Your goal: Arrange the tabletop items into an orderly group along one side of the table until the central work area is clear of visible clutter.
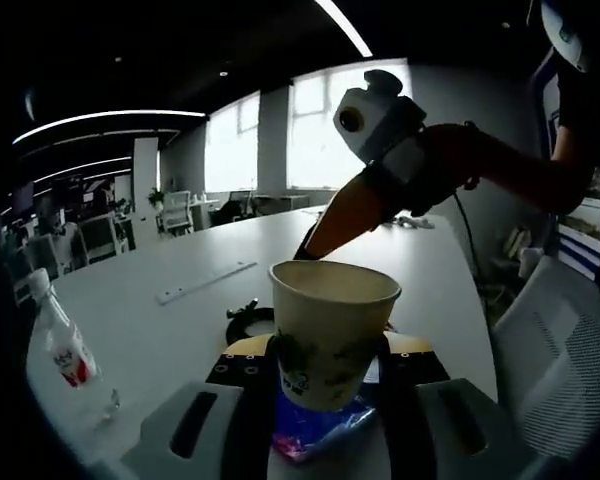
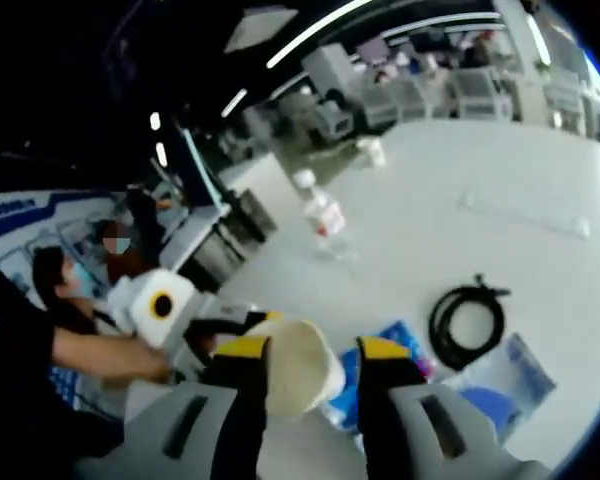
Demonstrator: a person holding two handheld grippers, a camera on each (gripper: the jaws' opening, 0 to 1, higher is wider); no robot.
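your left gripper (image 1: 330,365) has its jaws clamped on the paper cup (image 1: 332,325), held upright above a blue packet (image 1: 315,428), probably so nothing spills. your right gripper (image 2: 313,362) has jaws apart around the cup's rim (image 2: 298,365), not clearly squeezing; looks like a handover. further out, the coiled black cable (image 2: 467,320), the water bottle (image 2: 323,222) and a flat white strip (image 1: 206,281) still clutter the table (image 2: 500,150) centre.

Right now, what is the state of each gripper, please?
Left gripper: shut on the paper cup.
Right gripper: open, its jaws on either side of the paper cup's rim, not clearly gripping it.
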